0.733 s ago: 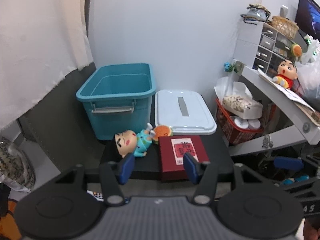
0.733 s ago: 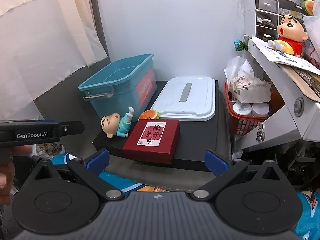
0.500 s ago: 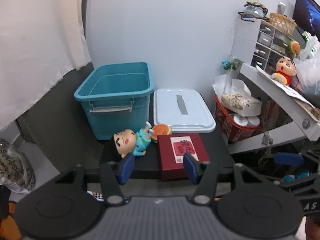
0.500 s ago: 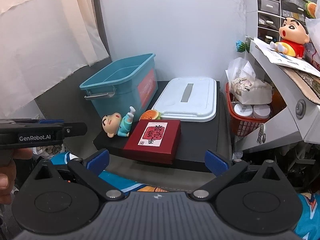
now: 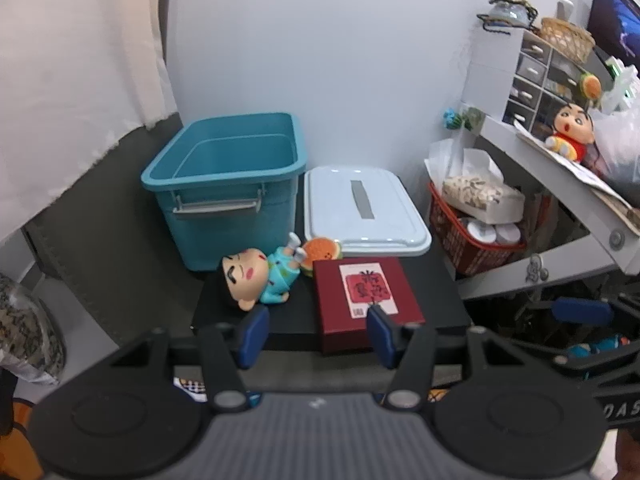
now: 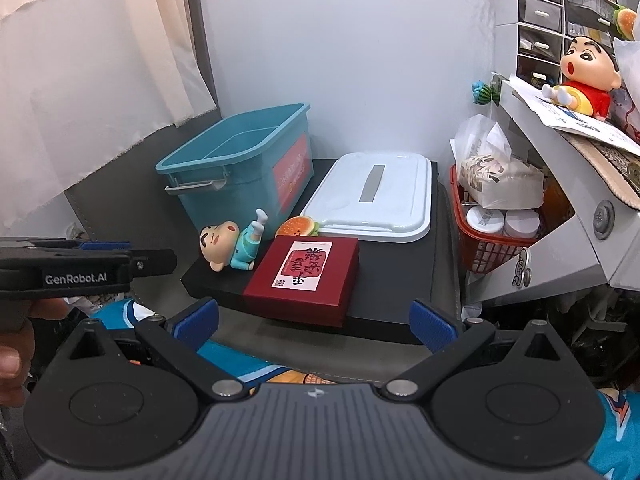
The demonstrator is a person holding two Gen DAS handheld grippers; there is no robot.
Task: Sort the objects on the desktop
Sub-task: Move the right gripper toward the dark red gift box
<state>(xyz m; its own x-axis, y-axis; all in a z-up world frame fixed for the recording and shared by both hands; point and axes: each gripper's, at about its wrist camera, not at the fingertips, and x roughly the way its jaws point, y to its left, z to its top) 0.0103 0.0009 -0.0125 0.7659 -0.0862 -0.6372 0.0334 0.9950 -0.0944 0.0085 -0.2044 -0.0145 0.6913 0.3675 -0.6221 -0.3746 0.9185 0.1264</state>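
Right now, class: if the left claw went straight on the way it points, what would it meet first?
Probably the dark red box: the open left claw points down at its near edge, with the lying figurine just to its left. Depth is unclear.

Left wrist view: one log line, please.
left tool open, empty | right tool open, empty | red box, doll beside teal bin

"GenRobot.AI" on left hand-held gripper (image 6: 148,258)

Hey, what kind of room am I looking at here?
Probably a home desk corner or bedroom: a curtain, a small drawer organizer on a cluttered desk, and a plush doll.
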